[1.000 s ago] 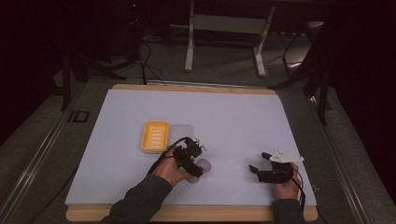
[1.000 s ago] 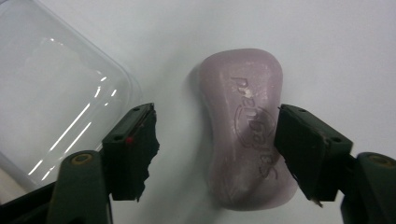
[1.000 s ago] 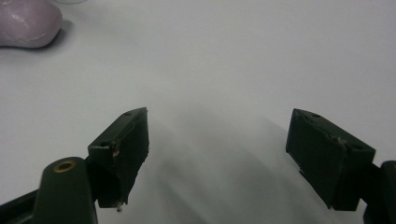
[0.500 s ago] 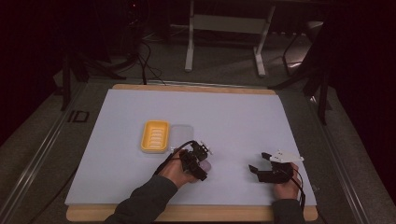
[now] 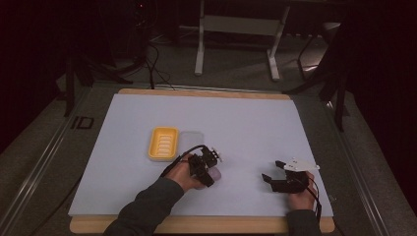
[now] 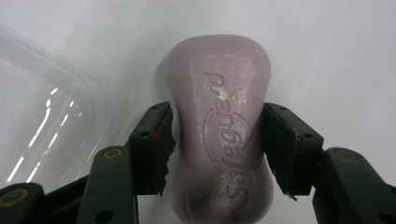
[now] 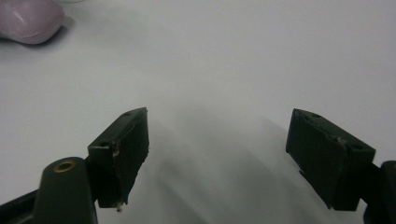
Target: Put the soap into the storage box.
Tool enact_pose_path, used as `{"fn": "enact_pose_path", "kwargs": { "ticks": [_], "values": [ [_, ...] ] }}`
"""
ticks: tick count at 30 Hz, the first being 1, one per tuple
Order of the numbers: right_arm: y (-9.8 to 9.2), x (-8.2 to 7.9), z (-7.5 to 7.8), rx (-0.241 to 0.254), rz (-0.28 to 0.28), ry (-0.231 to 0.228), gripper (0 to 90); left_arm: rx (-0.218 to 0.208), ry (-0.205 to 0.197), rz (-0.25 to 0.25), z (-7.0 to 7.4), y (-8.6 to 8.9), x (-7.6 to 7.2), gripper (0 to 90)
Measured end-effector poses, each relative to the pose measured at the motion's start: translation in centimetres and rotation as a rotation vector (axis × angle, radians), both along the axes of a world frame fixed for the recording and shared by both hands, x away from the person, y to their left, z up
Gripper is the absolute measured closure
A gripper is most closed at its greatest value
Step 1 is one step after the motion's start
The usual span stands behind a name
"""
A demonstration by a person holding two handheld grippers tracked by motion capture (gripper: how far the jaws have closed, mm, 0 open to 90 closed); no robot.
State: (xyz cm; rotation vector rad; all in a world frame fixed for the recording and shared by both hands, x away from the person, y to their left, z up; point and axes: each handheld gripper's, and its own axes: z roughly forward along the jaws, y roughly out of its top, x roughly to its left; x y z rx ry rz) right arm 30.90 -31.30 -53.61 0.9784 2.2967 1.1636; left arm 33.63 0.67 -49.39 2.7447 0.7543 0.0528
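My left gripper (image 6: 217, 149) has its jaws set to either side of a pale lilac soap bar (image 6: 219, 140), at the bar's narrowed waist. The pad on one side looks to be touching or very nearly so; on the other a thin gap seems to remain, so I judge the jaws narrowed around the soap, and I cannot tell whether they are gripping it firmly. The bar's long axis runs straight out along the jaws, away from my hand, with embossed lettering along it. That alignment is what the next move depends on: closing across the short width should seat the pads in the waist.

The soap lies on the white surface (image 5: 246, 123) toward the near edge, left of centre. Just beside it in the left gripper view is a clear plastic lid (image 6: 42, 121). In the high view that lid sits touching the right side of a yellow soap dish (image 5: 163, 143), farther from the near edge than my left hand.

My right gripper (image 7: 224, 154) hangs over bare surface near the near right corner, jaws wide with nothing between them. The left is plainly the nearer one.
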Motion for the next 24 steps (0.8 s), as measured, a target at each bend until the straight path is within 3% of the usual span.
{"fn": "enact_pose_path", "kwargs": {
  "ticks": [14, 24],
  "values": [
    [0.0, 0.0, 0.0, 0.0, 0.0, 0.001, 20.8, 0.074, 0.071, -0.012, -0.5, -1.1, 1.0, 45.9],
    [0.0, 0.0, 0.0, 0.0, -0.001, 0.002, 20.9, 0.113, 0.061, -0.021, -0.4, -1.6, 0.9, 49.2]
  ]
}}
